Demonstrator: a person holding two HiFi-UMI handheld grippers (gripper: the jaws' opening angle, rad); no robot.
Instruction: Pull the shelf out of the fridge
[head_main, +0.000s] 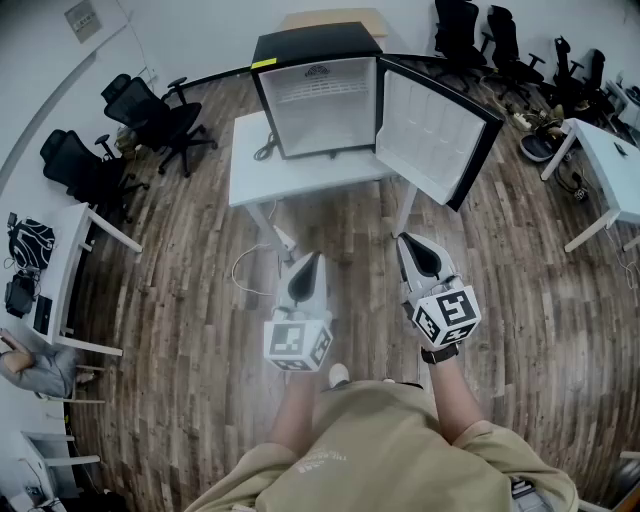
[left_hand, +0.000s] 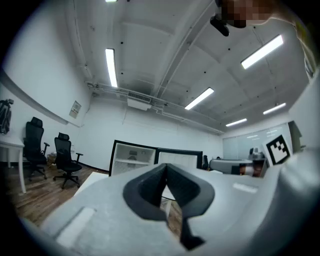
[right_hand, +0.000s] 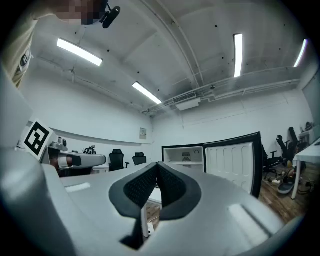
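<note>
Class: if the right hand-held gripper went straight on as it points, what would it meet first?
Probably the front edge of the table, else the fridge on it; height is hard to judge.

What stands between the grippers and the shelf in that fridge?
Nothing visible. The fridge door is swung open, the shelf is exposed, and only floor and the front edge of the white table lie between it and the left gripper and right gripper.

White table (head_main: 300, 176) stands on the wood-plank floor (head_main: 200, 300), and up top sits the black mini fridge (head_main: 318, 100), door swung open to the right. A dark cable (head_main: 266, 150) lies bunched on the tabletop, just beside the fridge's left side. Down on the floor, a white cord (head_main: 237, 270) loops near the table legs.
</note>
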